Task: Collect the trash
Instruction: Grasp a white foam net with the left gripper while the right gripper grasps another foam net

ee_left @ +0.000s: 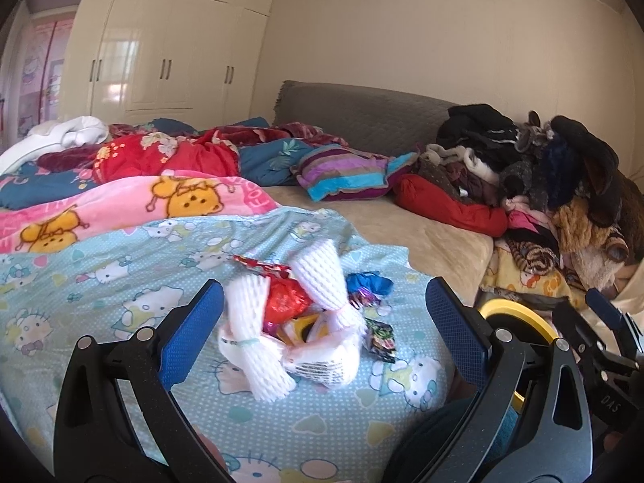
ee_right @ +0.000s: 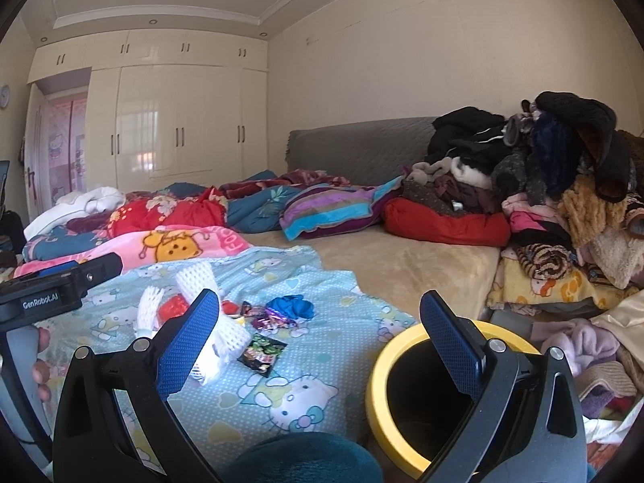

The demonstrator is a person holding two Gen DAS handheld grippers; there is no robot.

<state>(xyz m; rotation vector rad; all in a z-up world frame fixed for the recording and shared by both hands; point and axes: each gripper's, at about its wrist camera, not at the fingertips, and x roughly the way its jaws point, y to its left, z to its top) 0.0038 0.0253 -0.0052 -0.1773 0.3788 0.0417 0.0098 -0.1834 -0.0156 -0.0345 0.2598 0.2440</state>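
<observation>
A heap of trash lies on the light-blue cartoon-cat sheet (ee_left: 120, 281). It holds white foam fruit nets (ee_left: 318, 277), a red wrapper (ee_left: 285, 302), a blue wrapper (ee_left: 368, 281) and a dark snack wrapper (ee_left: 380, 340). My left gripper (ee_left: 324, 334) is open just short of the heap, its blue pads either side and touching nothing. My right gripper (ee_right: 320, 342) is open too, and empty. Its right finger stands over the mouth of a yellow-rimmed black bin (ee_right: 376, 386). The foam nets (ee_right: 197, 277) and the dark snack wrapper (ee_right: 263, 352) lie ahead to its left.
Folded quilts (ee_left: 169, 157) and a pink cartoon-bear blanket (ee_left: 120, 209) fill the bed's left. A tall pile of clothes (ee_right: 555, 169) stands on the right. Beige mattress (ee_right: 402, 257) lies bare between them. A hand holds the left gripper's housing (ee_right: 48, 298).
</observation>
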